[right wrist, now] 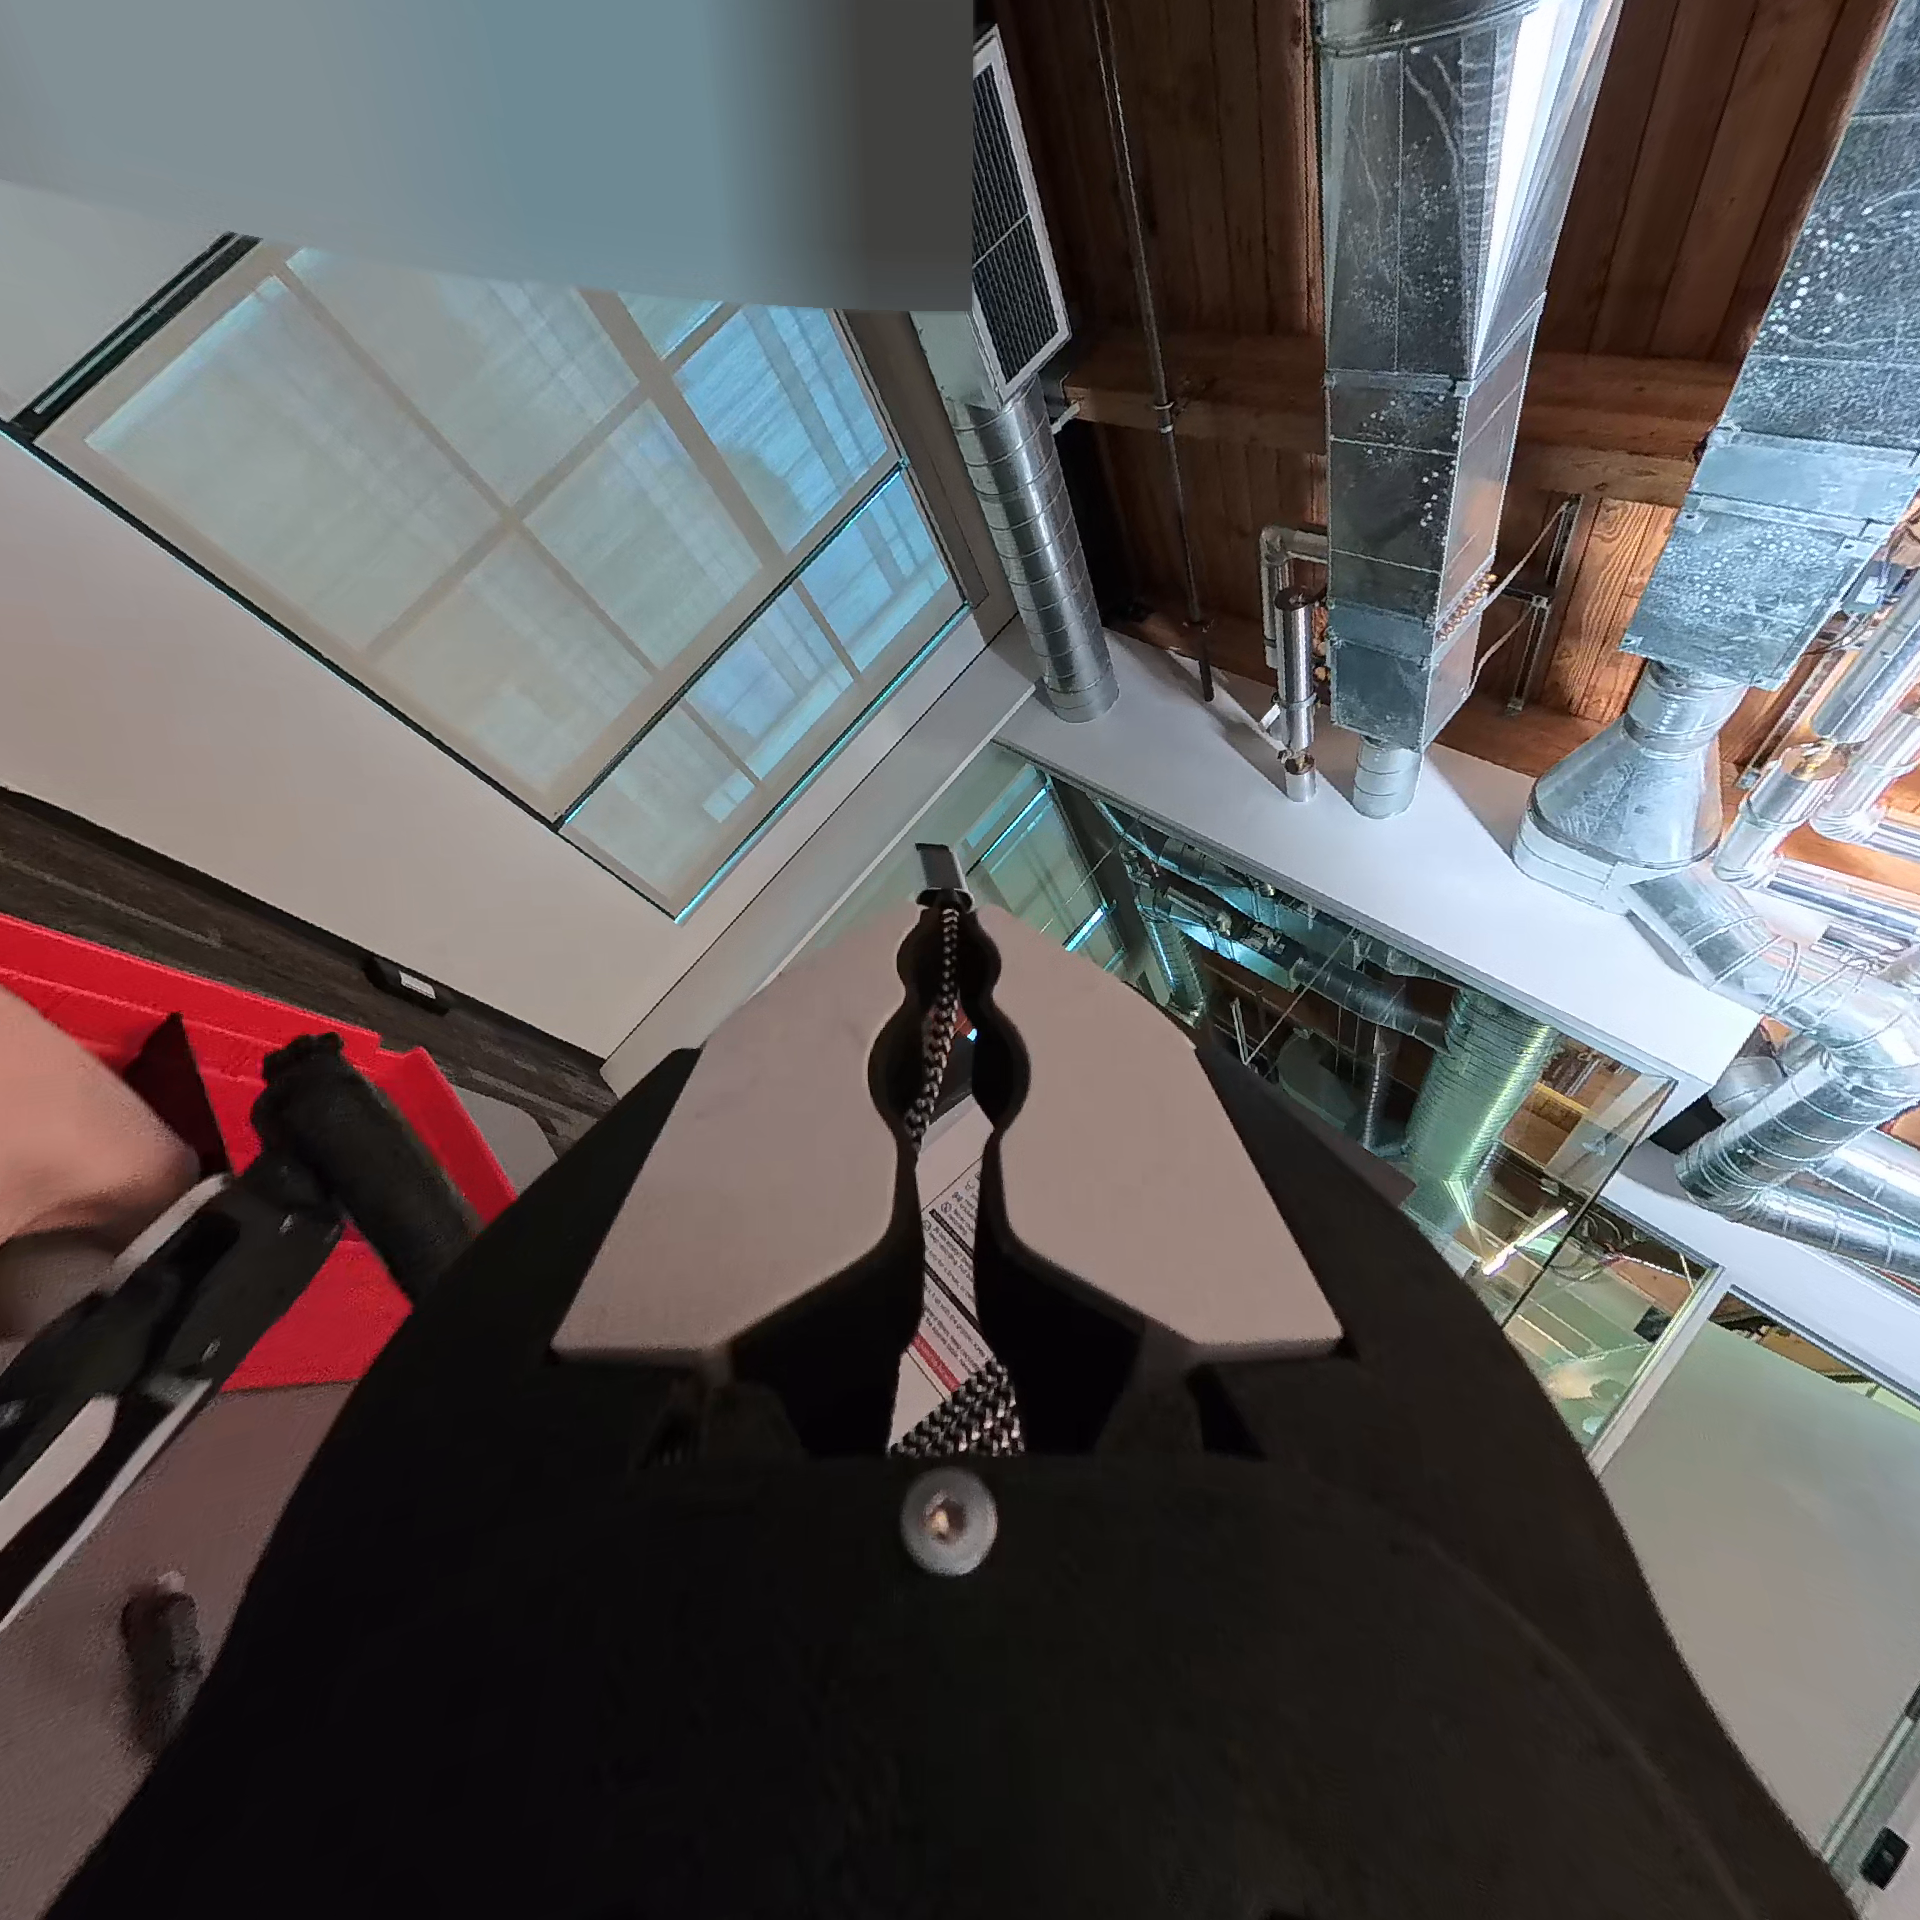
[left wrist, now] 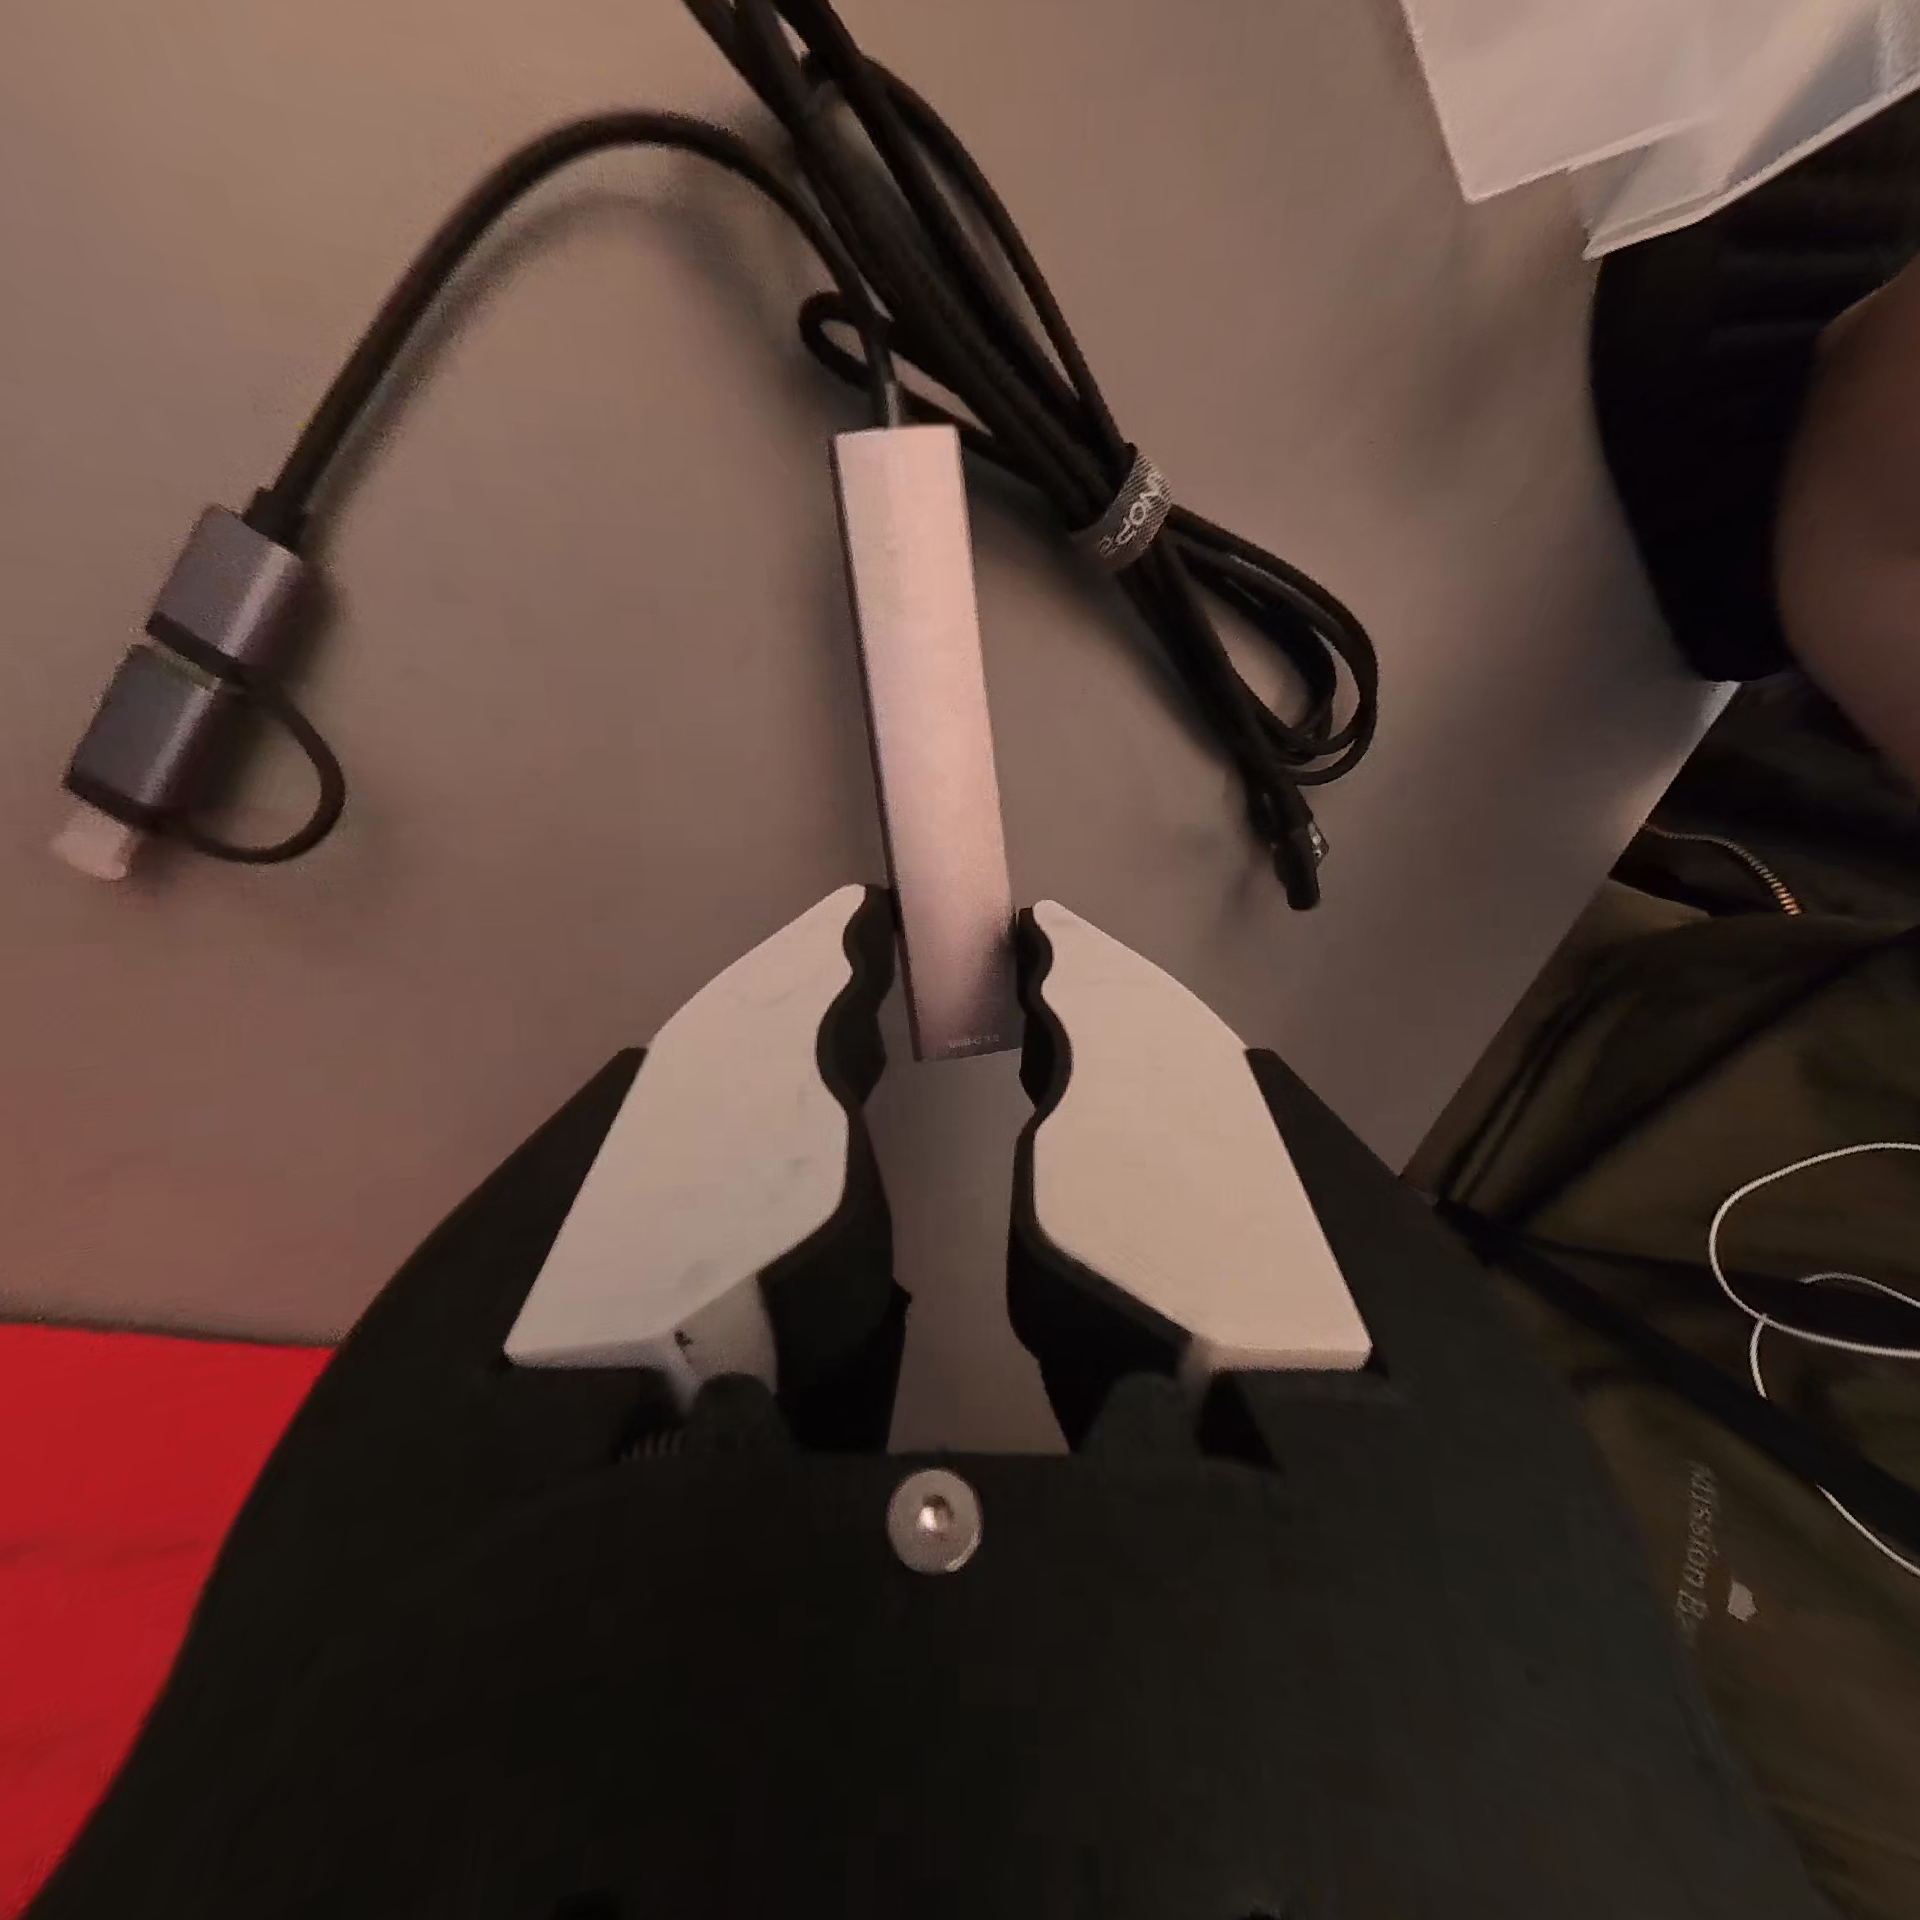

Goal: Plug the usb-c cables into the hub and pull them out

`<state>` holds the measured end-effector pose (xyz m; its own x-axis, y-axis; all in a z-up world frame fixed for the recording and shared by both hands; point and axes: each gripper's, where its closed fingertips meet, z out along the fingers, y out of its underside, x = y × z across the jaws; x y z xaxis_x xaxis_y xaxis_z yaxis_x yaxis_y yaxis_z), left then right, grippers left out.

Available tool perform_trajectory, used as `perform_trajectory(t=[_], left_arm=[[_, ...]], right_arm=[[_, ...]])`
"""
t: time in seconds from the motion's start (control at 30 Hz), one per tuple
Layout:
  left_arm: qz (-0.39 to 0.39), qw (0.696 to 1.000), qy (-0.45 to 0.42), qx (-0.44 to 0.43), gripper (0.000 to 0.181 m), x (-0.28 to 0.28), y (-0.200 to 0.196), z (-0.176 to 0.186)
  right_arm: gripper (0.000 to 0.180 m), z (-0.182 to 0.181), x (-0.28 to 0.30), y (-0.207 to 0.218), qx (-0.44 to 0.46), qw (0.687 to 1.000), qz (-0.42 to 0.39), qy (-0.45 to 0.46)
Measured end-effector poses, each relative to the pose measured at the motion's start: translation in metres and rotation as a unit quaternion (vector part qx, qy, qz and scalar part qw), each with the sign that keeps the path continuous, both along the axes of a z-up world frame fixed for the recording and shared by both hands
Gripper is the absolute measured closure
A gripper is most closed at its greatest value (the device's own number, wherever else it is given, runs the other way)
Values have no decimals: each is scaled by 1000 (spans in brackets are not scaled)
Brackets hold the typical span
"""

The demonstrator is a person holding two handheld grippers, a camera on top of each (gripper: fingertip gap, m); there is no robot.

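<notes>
In the left wrist view my left gripper (left wrist: 956, 914) is shut on the near end of a slim silver hub (left wrist: 914, 665) that points away over a grey table (left wrist: 520, 935). The hub's own black cable (left wrist: 436, 260) loops left to a grey plug with an adapter (left wrist: 197, 665). A bundled black cable (left wrist: 1143, 499) with a grey strap lies just right of the hub. In the right wrist view my right gripper (right wrist: 951, 920) is shut on a braided black-and-white usb-c cable (right wrist: 940, 1013), whose metal plug (right wrist: 938, 871) sticks out past the fingertips, raised and pointing toward the ceiling.
A red bin (left wrist: 125, 1538) sits at the near left; it also shows in the right wrist view (right wrist: 312, 1091). A person in a dark olive jacket (left wrist: 1714, 1351) is at the right. The other gripper's handle (right wrist: 208, 1226) and a hand (right wrist: 73, 1143) show at the left. Spacing between my two grippers at the tips: around 35 centimeters.
</notes>
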<state>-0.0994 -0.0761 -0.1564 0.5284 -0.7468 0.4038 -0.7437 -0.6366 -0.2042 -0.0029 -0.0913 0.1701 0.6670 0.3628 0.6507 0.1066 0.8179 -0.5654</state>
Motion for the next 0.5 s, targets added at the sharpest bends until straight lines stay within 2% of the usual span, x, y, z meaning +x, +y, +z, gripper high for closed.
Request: perform_trajectory(t=[0.3,0.5], left_arm=[[81,990,-107,52,159,-38,26,62],[145,962,-216,85,159,-76,42,111]], right_arm=[[176,-13,-14,15,-50,999,16,-9],[177,-41,-48,32,-126,991,34,-42]])
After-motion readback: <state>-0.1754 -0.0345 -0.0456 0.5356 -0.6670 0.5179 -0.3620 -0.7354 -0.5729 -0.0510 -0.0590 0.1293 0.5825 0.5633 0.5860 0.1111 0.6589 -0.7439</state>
